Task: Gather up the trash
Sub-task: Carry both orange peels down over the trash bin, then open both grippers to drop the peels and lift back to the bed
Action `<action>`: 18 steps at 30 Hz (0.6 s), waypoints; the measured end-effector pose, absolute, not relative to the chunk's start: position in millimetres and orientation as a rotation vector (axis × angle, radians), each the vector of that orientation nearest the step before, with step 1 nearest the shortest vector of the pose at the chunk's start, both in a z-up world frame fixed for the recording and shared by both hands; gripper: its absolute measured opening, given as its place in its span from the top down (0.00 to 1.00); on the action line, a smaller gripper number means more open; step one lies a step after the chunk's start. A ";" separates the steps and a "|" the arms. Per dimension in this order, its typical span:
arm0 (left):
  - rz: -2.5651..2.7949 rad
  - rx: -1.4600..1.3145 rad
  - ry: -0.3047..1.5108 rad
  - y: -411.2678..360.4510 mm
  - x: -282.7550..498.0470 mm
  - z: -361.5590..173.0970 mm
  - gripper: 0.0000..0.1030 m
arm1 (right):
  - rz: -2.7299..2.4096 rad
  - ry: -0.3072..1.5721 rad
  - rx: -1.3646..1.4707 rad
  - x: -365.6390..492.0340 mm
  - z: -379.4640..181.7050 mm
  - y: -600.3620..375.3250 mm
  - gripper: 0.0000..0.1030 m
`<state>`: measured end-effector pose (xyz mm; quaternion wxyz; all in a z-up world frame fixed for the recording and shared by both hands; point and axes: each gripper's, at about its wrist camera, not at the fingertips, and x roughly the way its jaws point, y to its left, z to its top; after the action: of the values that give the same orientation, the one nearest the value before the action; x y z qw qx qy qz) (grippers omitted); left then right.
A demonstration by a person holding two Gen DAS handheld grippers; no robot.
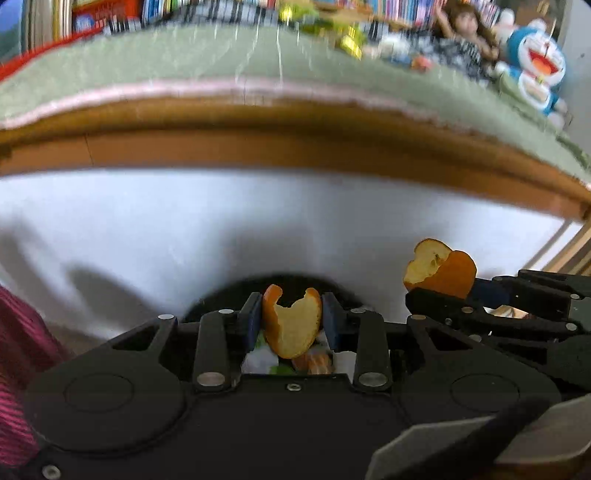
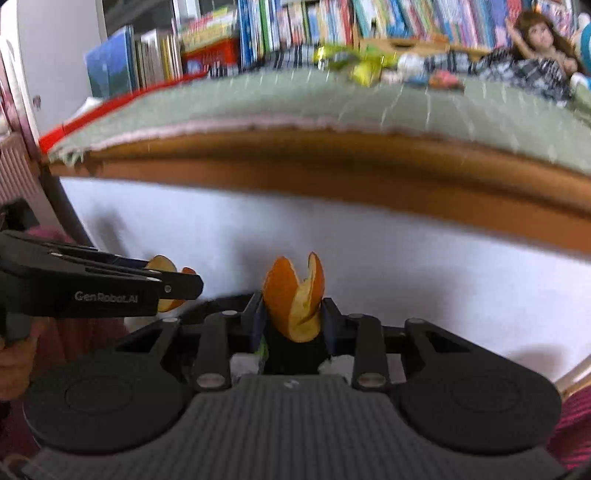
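My left gripper (image 1: 291,308) is shut on a curled piece of orange peel (image 1: 291,328). It hangs over a dark round bin opening (image 1: 280,280), where white, green and orange scraps (image 1: 291,363) show between the fingers. To its right, my right gripper (image 1: 452,291) is shut on a second orange peel (image 1: 439,269). In the right wrist view that peel (image 2: 295,299) stands folded between the pads of the right gripper (image 2: 293,312), and the bin's dark rim (image 2: 221,301) lies just beyond. The left gripper (image 2: 181,286) comes in from the left with its peel (image 2: 164,265).
A table with a wooden edge (image 1: 295,147) and a green cloth (image 1: 184,62) runs across above, over a white surface (image 1: 221,221). On it lie yellow-green wrappers (image 2: 364,61), a doll (image 2: 535,44) and a blue plush toy (image 1: 535,62). Books (image 2: 295,26) line the back.
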<state>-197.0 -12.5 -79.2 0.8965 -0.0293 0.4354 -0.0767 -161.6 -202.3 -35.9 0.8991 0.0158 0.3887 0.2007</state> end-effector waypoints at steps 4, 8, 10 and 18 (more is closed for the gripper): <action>-0.160 -0.057 0.969 -12.0 -191.2 -96.5 0.67 | 0.421 0.848 0.048 -158.6 -47.8 -199.9 0.62; -0.160 -0.050 0.996 -10.9 -188.6 -103.8 0.66 | 0.430 0.869 0.059 -152.9 -51.5 -201.0 0.61; -0.165 -0.052 1.001 -12.2 -186.0 -103.8 0.64 | 0.433 0.874 0.063 -151.6 -51.7 -201.8 0.60; -0.166 -0.053 1.024 -12.8 -182.7 -102.3 0.53 | 0.446 0.879 0.075 -151.2 -51.0 -206.2 0.41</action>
<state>-182.7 -12.8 -102.3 0.8681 -0.0253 0.4893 -0.0794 -151.2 -206.2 -51.0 0.8803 0.0359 0.4218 0.2140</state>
